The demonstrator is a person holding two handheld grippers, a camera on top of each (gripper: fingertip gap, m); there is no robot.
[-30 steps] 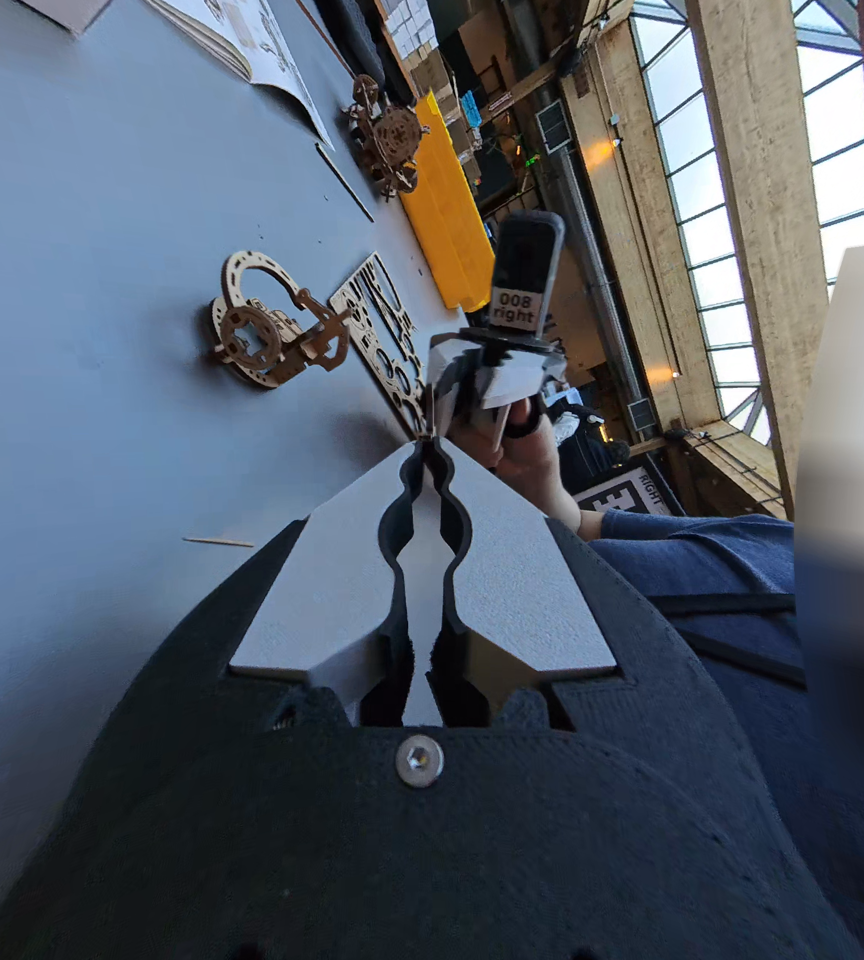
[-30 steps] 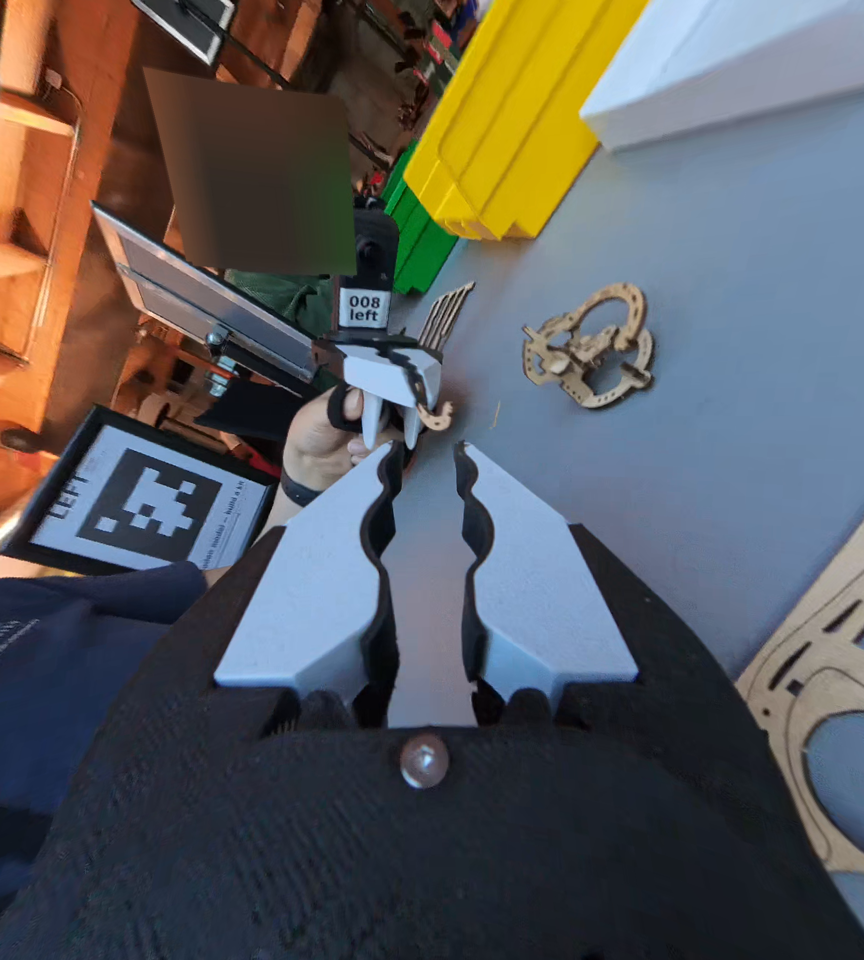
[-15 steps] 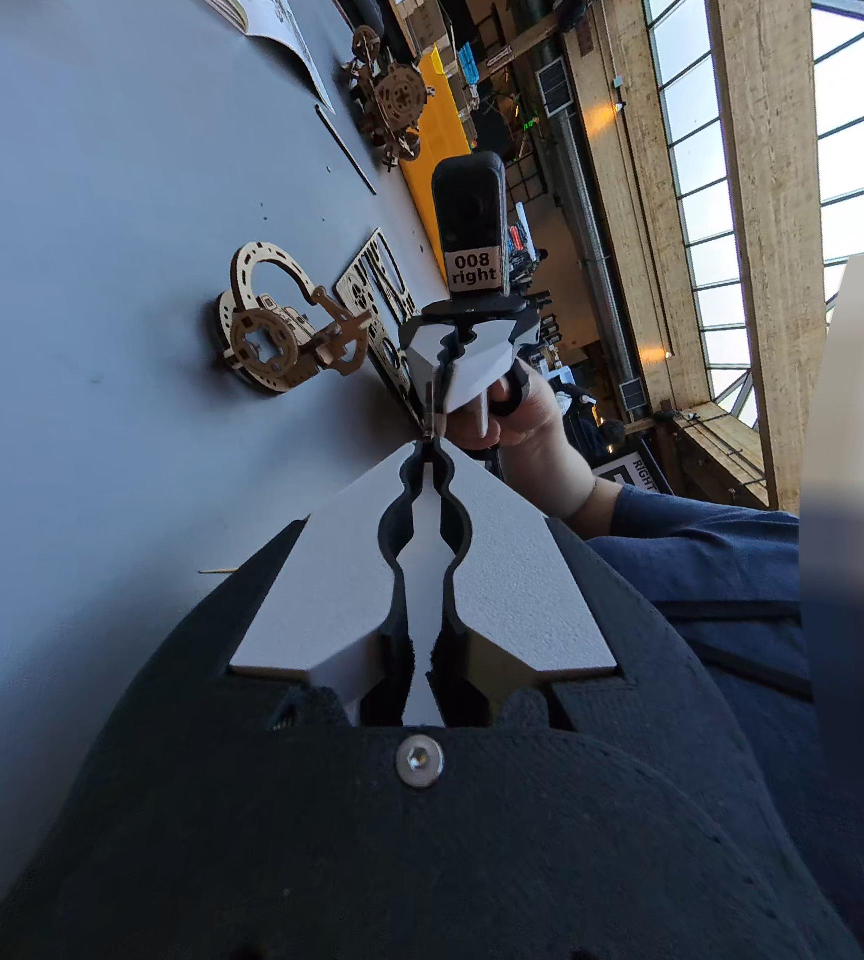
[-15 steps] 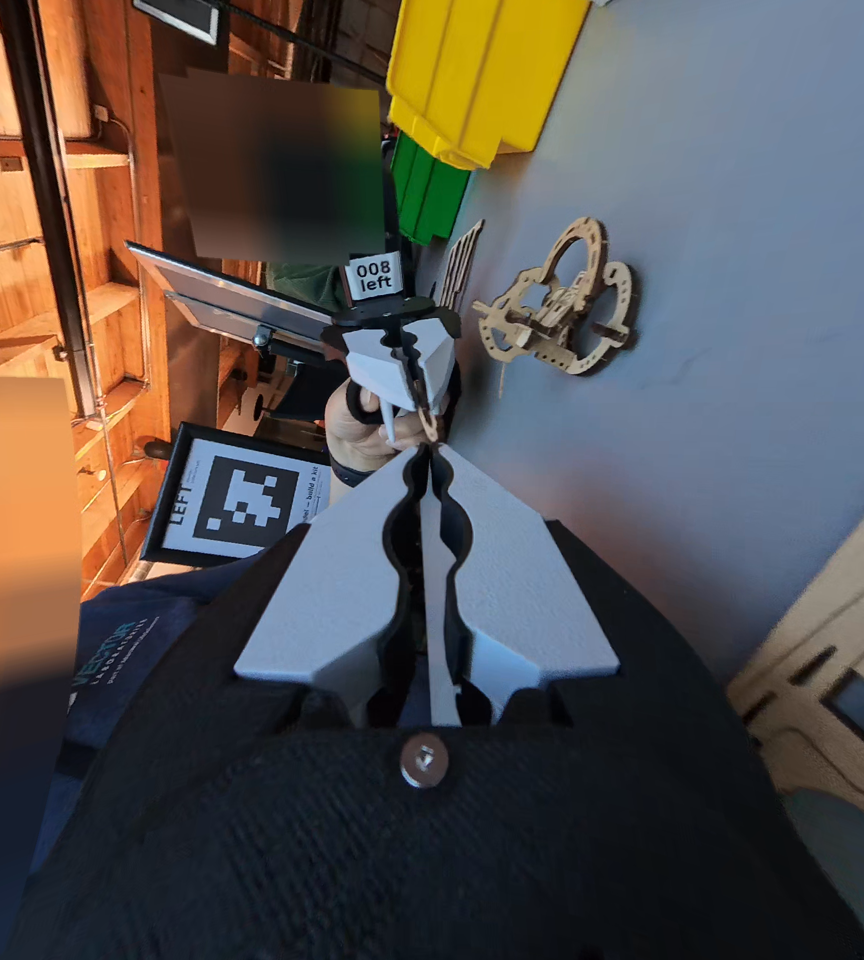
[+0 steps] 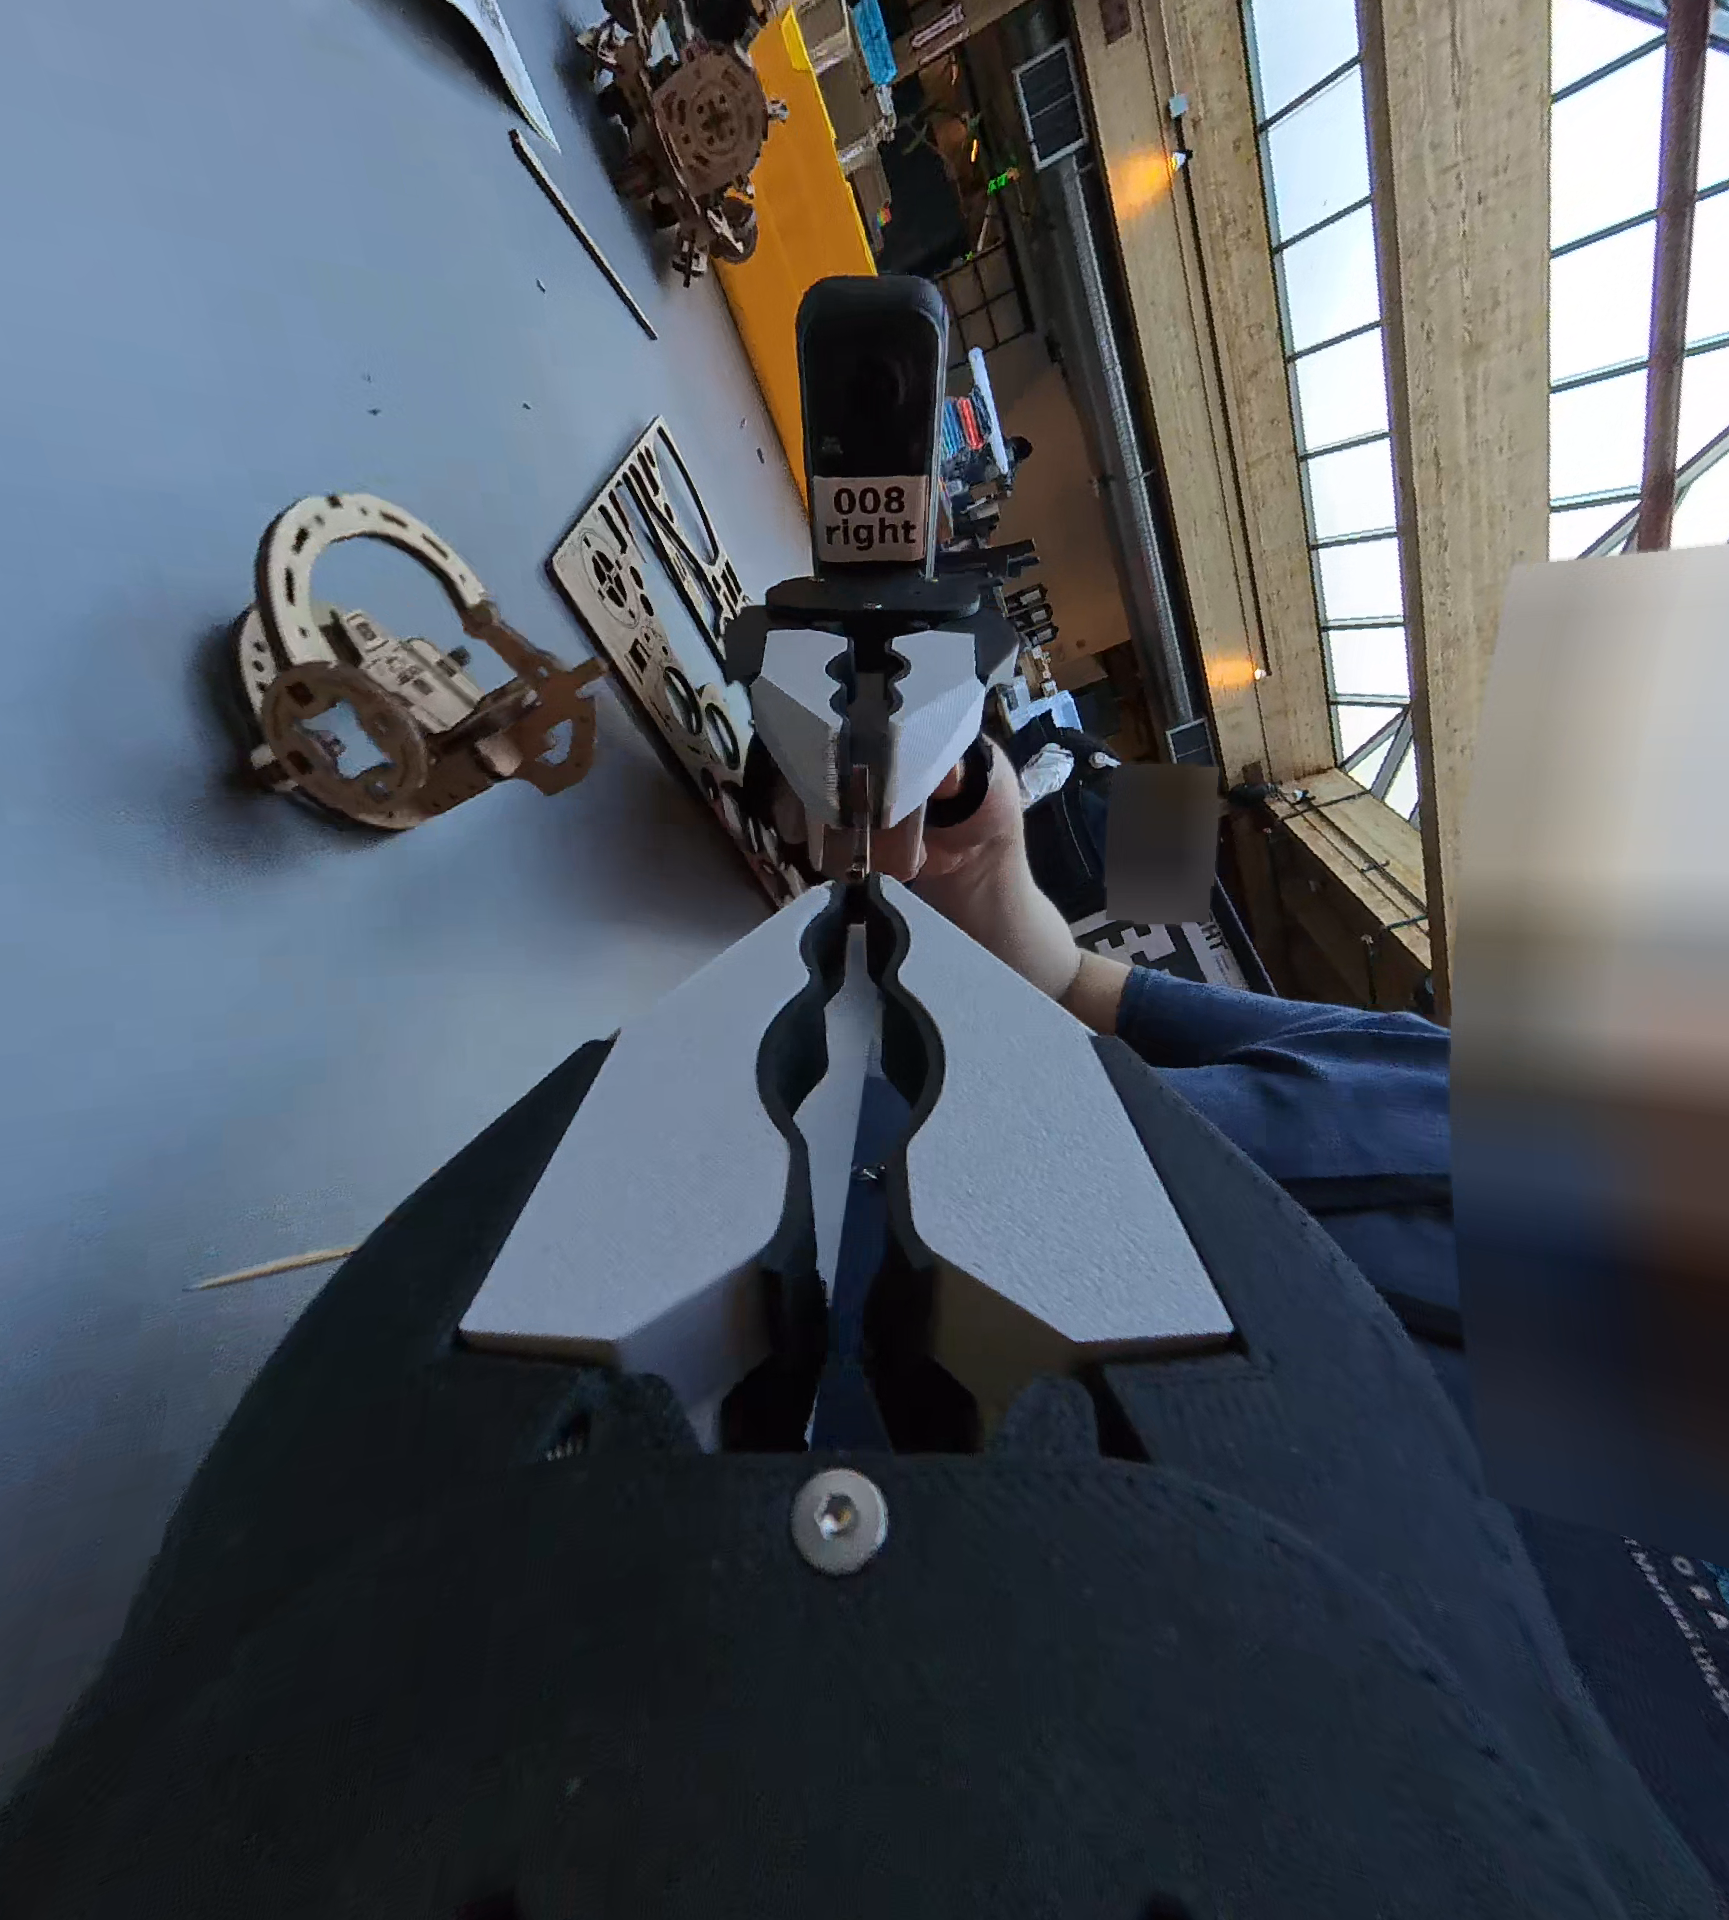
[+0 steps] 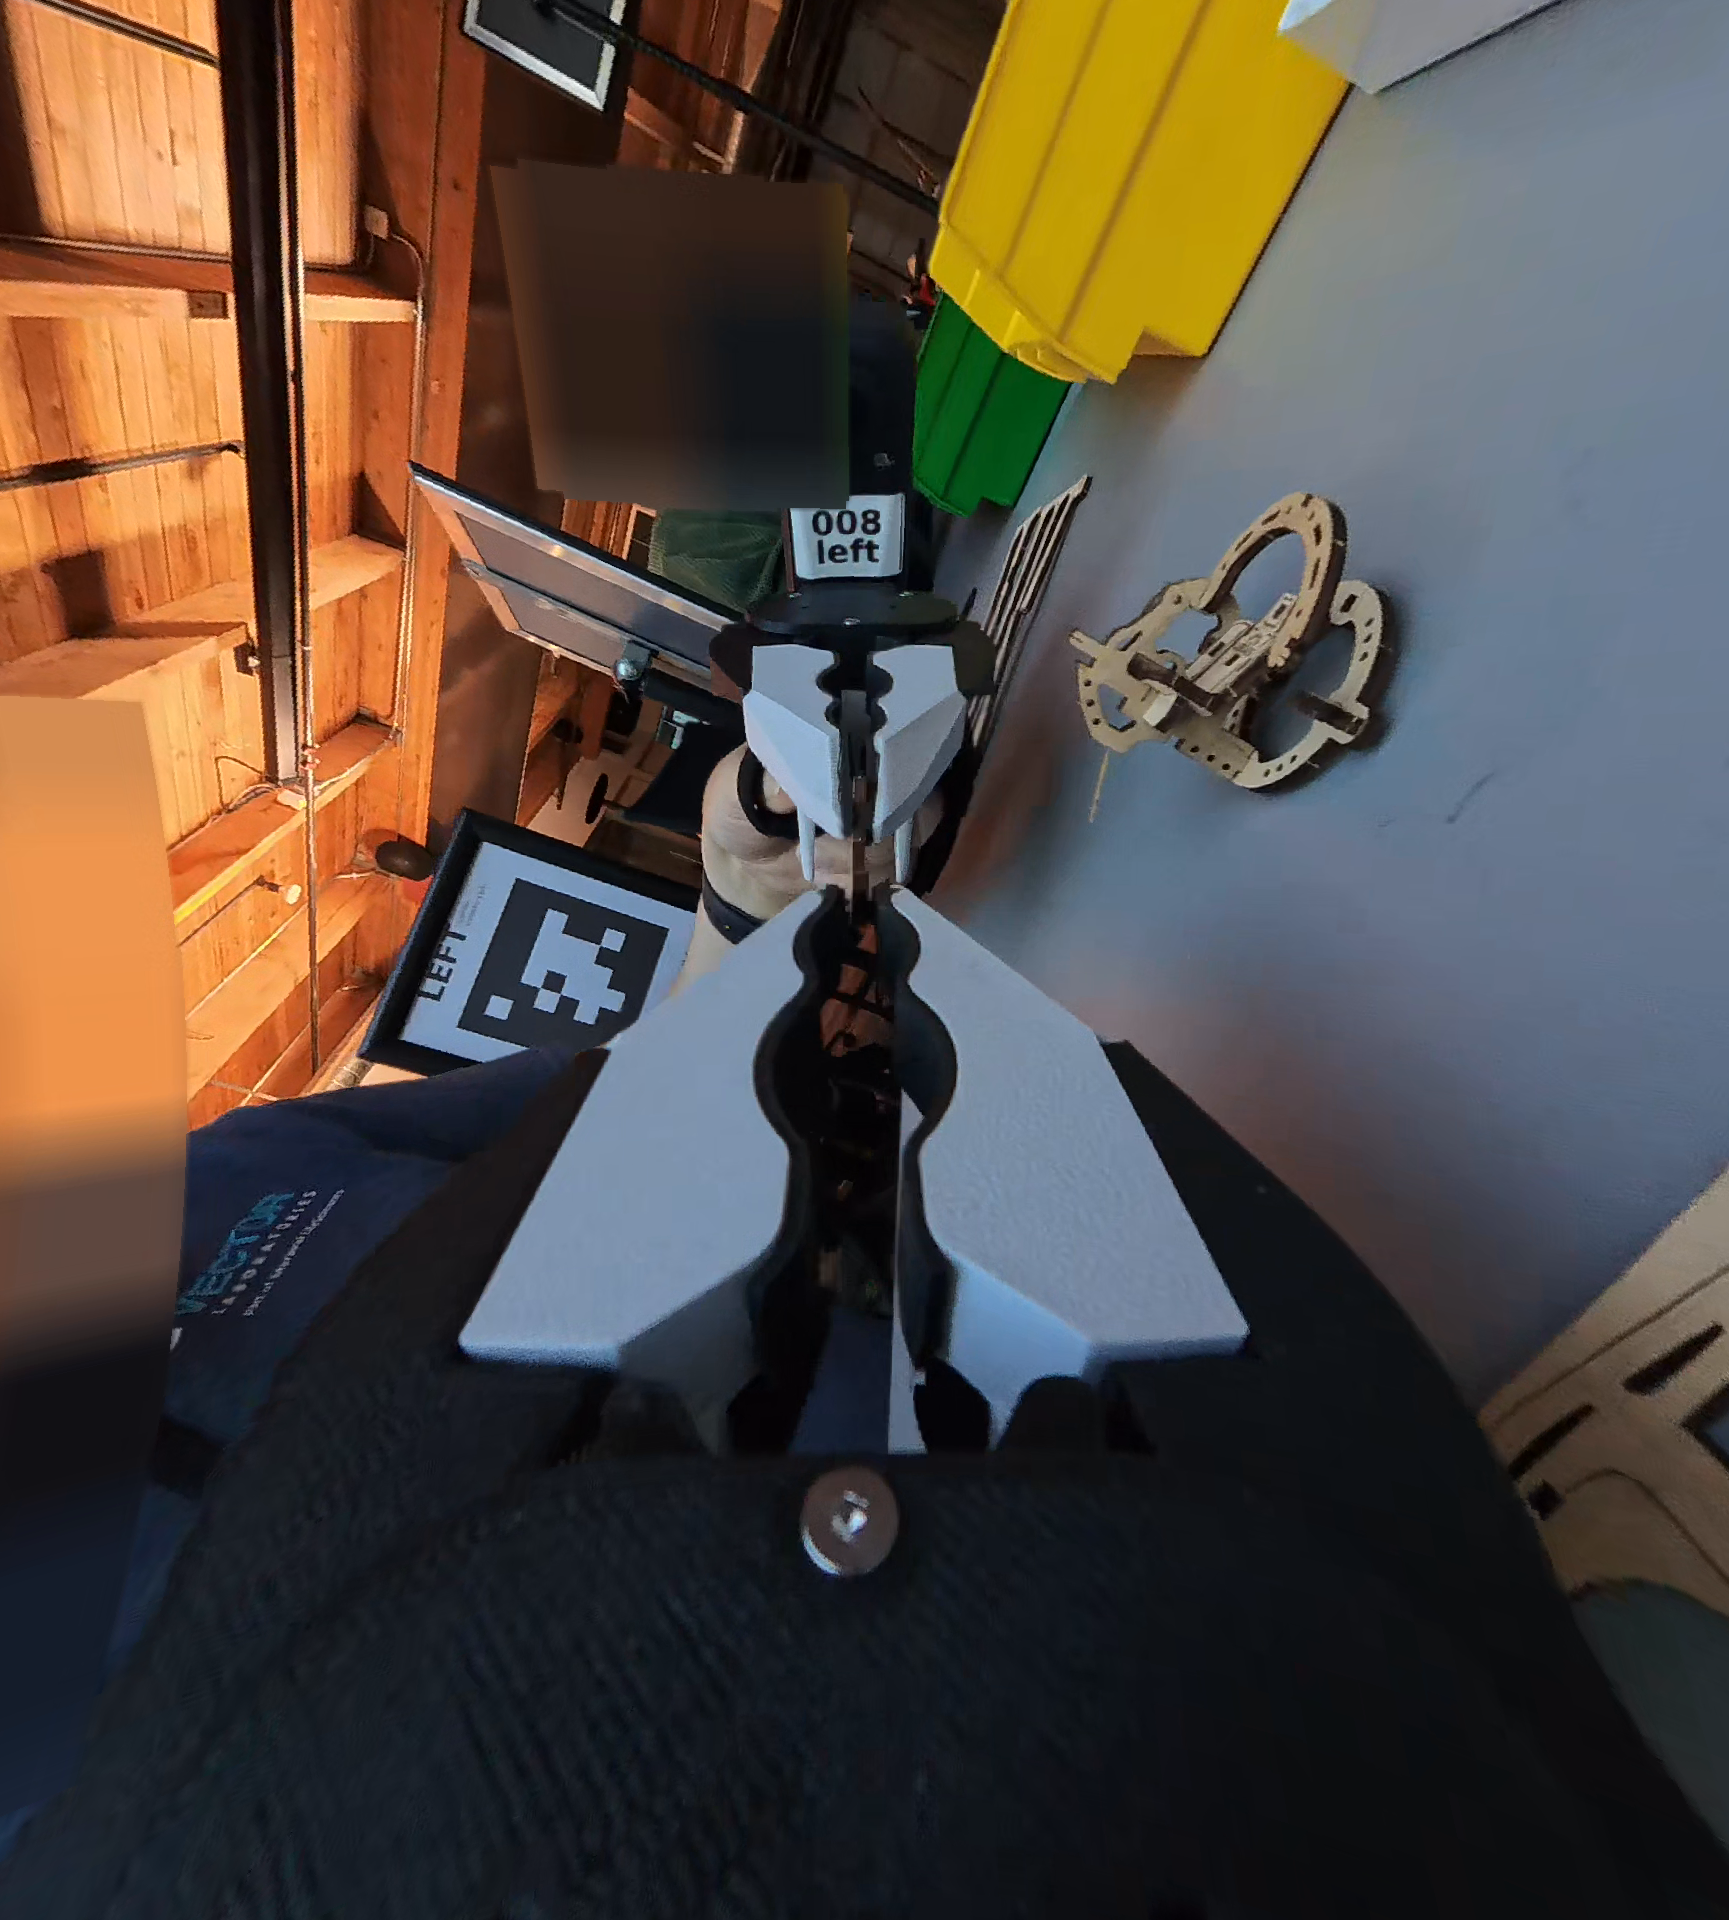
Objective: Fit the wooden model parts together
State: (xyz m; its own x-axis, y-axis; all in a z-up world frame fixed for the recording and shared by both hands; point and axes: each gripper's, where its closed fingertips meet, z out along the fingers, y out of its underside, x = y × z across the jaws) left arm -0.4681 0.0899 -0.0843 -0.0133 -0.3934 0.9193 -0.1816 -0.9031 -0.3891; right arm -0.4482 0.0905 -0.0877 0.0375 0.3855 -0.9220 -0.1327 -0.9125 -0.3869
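My left gripper (image 5: 855, 896) and my right gripper (image 6: 855, 899) point at each other, tip to tip, above the grey table (image 5: 112, 1039). A small thin wooden part (image 5: 855, 852) sits edge-on between them, and both are shut on it, one at each end. It also shows as a dark sliver in the right wrist view (image 6: 855, 868). The right gripper (image 5: 852, 831) shows in the left wrist view, the left gripper (image 6: 855, 826) in the right wrist view. A partly built wooden model (image 5: 392, 675) with ring-shaped plates lies on the table, apart from both grippers (image 6: 1244, 665).
A punched-out wooden sheet (image 5: 662, 623) lies beside the model, another sheet (image 6: 1670, 1351) near my right gripper. A wooden gear model (image 5: 694, 125), a thin stick (image 5: 579, 229), a toothpick (image 5: 268, 1268), a yellow bin (image 6: 1130, 177) and a green bin (image 6: 985, 426) are farther off. Both grippers' tips are close together, under 4 cm apart. It is some 10 cm from my left tips to the toothpick (image 5: 268, 1268).
My right gripper was open a second ago; it moved up to the left gripper and shut on the small wooden part that the left one holds. Both grippers rolled further sideways.
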